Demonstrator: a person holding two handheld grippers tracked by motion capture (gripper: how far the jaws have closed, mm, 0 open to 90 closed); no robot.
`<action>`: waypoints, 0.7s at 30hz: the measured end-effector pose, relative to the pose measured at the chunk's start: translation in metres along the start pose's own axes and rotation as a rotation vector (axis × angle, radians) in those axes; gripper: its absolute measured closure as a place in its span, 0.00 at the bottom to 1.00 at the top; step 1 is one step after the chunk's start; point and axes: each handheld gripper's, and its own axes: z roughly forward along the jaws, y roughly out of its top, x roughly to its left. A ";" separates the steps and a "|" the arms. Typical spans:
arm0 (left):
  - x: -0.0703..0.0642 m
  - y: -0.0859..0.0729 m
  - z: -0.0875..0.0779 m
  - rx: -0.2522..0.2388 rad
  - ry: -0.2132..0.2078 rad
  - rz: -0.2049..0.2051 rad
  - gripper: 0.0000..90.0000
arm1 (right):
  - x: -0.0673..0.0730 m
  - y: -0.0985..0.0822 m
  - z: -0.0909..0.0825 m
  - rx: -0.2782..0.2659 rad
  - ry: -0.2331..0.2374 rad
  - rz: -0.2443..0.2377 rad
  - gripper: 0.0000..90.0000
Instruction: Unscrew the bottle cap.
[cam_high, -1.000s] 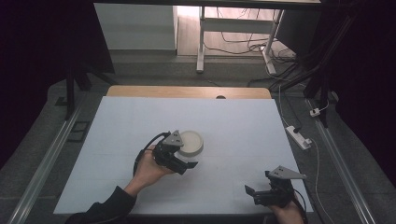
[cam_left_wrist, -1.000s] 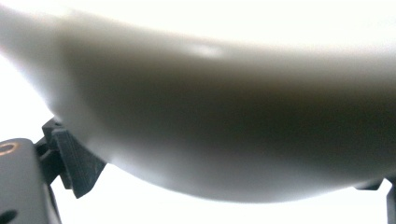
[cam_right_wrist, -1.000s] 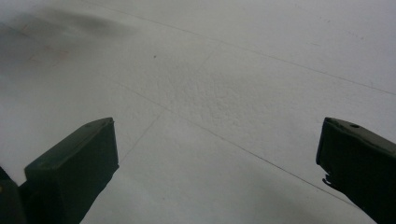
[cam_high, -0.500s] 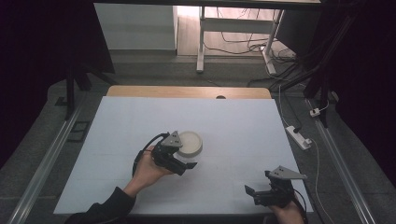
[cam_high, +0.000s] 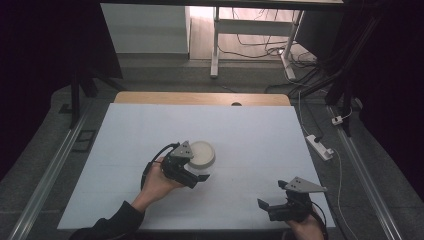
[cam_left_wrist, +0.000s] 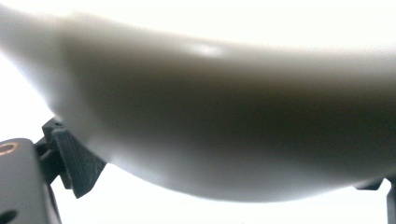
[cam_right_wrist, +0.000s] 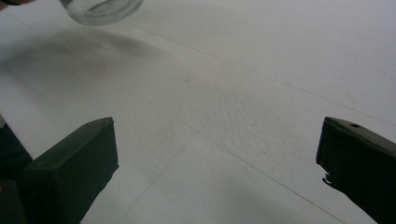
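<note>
Your left gripper is pinching the white-lidded glass jar, jaws pressed on its sides, left of middle on the white counter. Your right gripper sits at the near right edge, jaws spread wide, nothing between them, well apart from the jar.

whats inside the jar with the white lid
In the right gripper view the clear glass jar shows no obvious contents, but just its lower part is in frame. From above, the white lid and the left gripper around it cover the inside, so I cannot tell.
</note>
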 end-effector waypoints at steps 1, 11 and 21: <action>0.000 0.000 0.000 -0.001 0.000 0.001 0.09 | 0.001 0.002 0.001 -0.005 0.009 -0.005 0.00; 0.000 -0.001 -0.001 -0.008 -0.002 -0.005 0.09 | 0.016 0.020 0.008 -0.056 0.103 -0.035 0.00; 0.000 -0.001 -0.001 -0.007 -0.006 -0.007 0.09 | 0.033 0.042 0.022 -0.046 0.179 -0.080 0.00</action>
